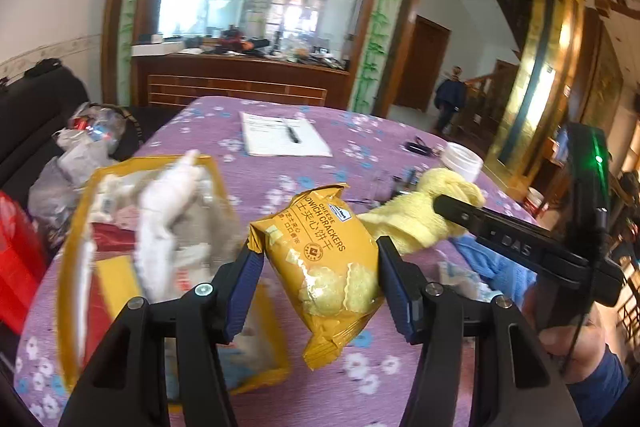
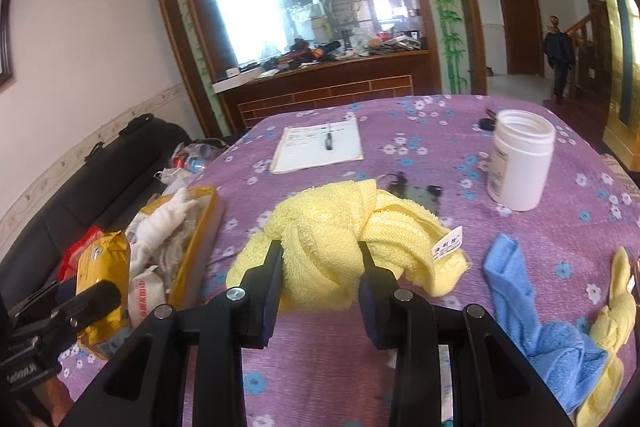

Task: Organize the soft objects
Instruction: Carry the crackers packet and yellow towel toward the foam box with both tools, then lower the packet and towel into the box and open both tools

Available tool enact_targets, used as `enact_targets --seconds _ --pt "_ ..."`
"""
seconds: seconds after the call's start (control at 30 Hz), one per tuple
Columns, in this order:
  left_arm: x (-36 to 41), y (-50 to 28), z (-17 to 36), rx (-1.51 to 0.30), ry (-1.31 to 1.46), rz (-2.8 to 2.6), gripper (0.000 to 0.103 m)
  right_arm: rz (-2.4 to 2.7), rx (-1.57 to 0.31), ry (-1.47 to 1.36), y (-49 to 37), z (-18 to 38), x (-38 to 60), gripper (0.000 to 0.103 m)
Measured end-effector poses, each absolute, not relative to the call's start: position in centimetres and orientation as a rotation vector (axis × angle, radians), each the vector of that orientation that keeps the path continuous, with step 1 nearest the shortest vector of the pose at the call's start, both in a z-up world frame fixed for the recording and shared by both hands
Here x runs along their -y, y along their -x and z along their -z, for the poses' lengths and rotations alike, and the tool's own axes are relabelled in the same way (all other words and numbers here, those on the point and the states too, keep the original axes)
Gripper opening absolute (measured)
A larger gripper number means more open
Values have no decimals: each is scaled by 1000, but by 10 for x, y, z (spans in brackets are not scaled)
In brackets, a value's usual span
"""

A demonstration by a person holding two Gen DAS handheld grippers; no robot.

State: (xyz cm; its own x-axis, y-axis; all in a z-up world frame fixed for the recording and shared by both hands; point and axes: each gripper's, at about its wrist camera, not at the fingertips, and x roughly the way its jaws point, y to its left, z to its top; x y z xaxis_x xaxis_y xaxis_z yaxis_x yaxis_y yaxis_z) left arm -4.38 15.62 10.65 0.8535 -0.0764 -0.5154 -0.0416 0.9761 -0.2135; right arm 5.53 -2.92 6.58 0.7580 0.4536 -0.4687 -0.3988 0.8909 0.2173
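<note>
Left wrist: cracker packet [image 1: 320, 263] beside bin rim [image 1: 224, 203].

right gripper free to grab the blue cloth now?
Probably not yet. The right gripper is shut on the yellow towel, so it must drop that first. The blue cloth lies uncovered beside it on the table.

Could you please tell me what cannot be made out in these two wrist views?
- Left wrist: yellow-rimmed bin contents, motion-blurred.
- Left wrist: cracker packet wording, partly creased away.
- Right wrist: blue cloth, cut by the lower edge.
- Both: notepad writing, too small.
</note>
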Motion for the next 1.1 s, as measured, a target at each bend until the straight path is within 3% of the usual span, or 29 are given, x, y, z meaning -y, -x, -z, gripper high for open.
enact_targets --seconds 0.47,1.1 --pt "-257 67 -82 -579 301 -209 57 -713 -573 0 -61 -98 -106 37" --pt "-260 65 -51 -636 310 -193 57 -853 -753 207 -108 -54 -257 38"
